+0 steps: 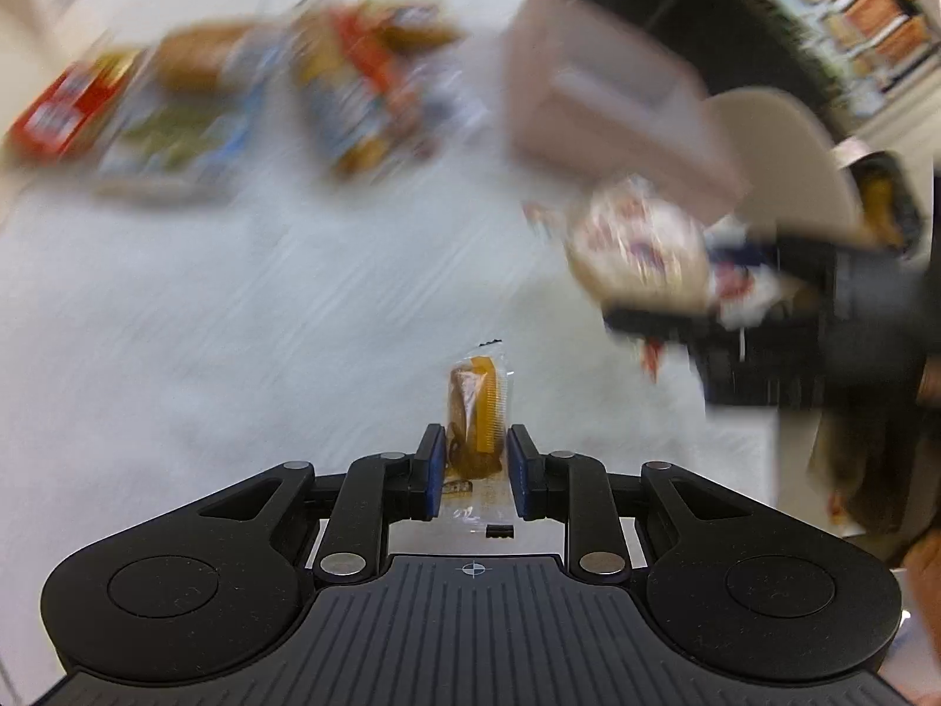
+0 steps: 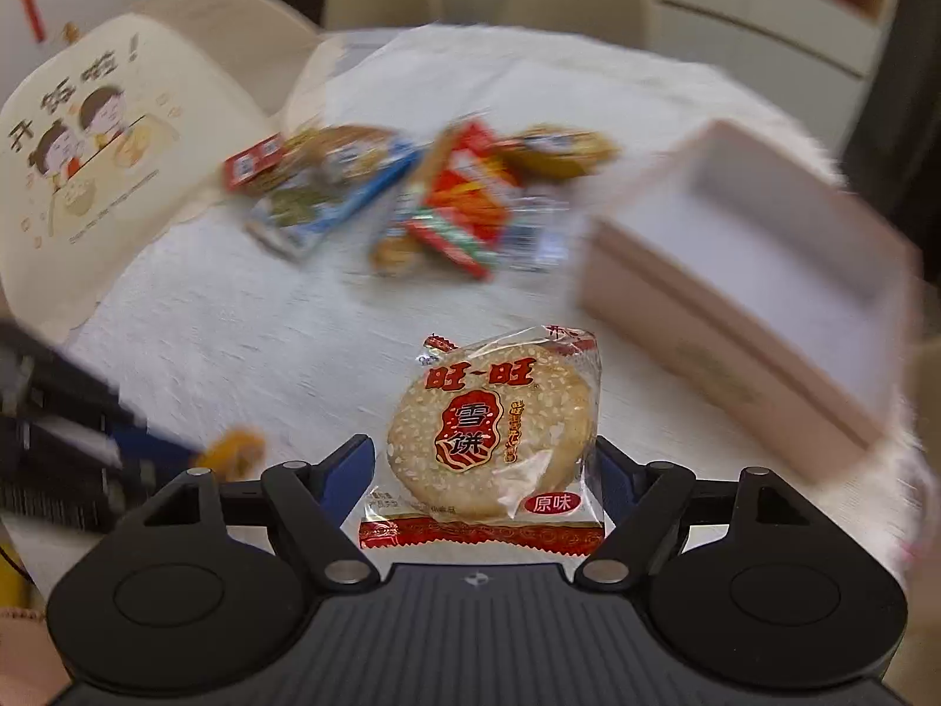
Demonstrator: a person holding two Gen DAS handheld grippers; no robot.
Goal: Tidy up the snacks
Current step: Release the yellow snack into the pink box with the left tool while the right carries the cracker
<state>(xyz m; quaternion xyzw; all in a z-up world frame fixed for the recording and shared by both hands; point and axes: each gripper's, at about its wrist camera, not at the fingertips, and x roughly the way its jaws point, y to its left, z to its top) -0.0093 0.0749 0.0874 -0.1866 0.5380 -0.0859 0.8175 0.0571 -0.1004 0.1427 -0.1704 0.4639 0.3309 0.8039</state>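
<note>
Pink box (image 2: 758,270) at two o'clock, apparently empty; left tool (image 1: 470,459) gripping cake (image 1: 476,412), right tool (image 2: 485,465) gripping cracker (image 2: 491,435); pile (image 2: 411,194) unsorted.

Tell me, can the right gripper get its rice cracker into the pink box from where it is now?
Probably yes. The right gripper is shut on the rice cracker packet, and the pink box lies open-topped just ahead to its right, with only bare tablecloth between them. The snack pile lies off to the left.
</note>
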